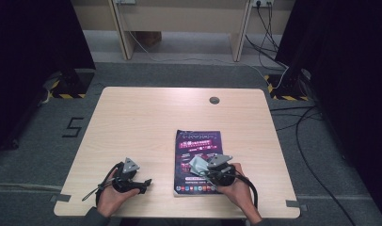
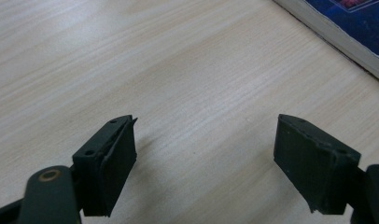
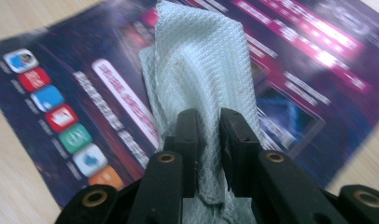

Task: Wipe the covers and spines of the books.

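A pale blue-green cloth (image 3: 201,70) with a small diamond pattern is pinched between the 2 black jaws of the right gripper (image 3: 208,140), which are closed tight on it. The cloth bunches up and hangs over a dark purple book (image 1: 198,160) that lies flat on the table (image 1: 132,117). In the right gripper view, the book cover has bright pink words and a row of small coloured squares along one edge. In the high view, the cloth (image 1: 197,165) sits over the lower half of the book, just beside the right gripper (image 1: 212,170), near the front edge of the table. The left gripper (image 1: 147,182) is held low over bare wood to the left of the book, apart from it. In the left gripper view its 2 jaws stand wide apart with nothing between them, and a corner of the book (image 2: 351,28) shows at the top right.
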Demonstrator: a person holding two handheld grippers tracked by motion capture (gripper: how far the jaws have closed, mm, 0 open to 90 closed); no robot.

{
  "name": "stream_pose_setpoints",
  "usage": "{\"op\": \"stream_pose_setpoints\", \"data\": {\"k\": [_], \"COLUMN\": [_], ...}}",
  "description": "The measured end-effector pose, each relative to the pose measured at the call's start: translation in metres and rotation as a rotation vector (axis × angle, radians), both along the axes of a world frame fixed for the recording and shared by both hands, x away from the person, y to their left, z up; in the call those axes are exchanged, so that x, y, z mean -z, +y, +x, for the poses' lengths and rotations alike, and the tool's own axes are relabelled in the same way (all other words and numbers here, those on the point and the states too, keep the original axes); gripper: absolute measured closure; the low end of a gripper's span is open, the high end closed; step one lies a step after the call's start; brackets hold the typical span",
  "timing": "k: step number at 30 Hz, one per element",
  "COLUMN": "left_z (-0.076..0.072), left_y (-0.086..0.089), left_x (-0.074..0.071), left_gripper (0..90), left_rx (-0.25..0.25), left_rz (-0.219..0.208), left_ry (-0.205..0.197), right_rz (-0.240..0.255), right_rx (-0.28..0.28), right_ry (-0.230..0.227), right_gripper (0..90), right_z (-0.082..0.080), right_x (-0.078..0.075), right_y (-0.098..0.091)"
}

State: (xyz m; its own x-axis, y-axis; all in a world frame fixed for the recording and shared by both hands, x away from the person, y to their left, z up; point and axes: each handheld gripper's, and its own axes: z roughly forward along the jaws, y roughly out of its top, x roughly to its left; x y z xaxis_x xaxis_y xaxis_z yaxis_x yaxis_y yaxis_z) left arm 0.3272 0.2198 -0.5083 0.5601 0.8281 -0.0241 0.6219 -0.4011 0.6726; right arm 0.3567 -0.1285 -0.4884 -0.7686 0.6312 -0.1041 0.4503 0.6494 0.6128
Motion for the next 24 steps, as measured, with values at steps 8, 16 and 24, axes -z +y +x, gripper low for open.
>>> {"op": "stream_pose_setpoints", "data": {"k": [8,16,24], "left_z": [0.001,0.001,0.001], "left_y": [-0.003,-0.003,-0.005], "left_x": [0.001,0.001,0.003], "left_gripper": [20.4,20.4,20.3], "left_rx": [0.008,0.006,0.015], "left_rz": [0.002,0.013,0.004], "left_ry": [0.005,0.001,0.01], "right_rz": [0.0,0.014,0.034], "right_rx": [0.023,-0.056,-0.175], "right_ry": [-0.005,0.004,0.011], "right_gripper": [77.9,77.8,77.7], "right_z": [-0.008,-0.027,-0.05], "right_x": [0.0,0.0,0.002], "right_y": [-0.014,0.002,0.039]}}
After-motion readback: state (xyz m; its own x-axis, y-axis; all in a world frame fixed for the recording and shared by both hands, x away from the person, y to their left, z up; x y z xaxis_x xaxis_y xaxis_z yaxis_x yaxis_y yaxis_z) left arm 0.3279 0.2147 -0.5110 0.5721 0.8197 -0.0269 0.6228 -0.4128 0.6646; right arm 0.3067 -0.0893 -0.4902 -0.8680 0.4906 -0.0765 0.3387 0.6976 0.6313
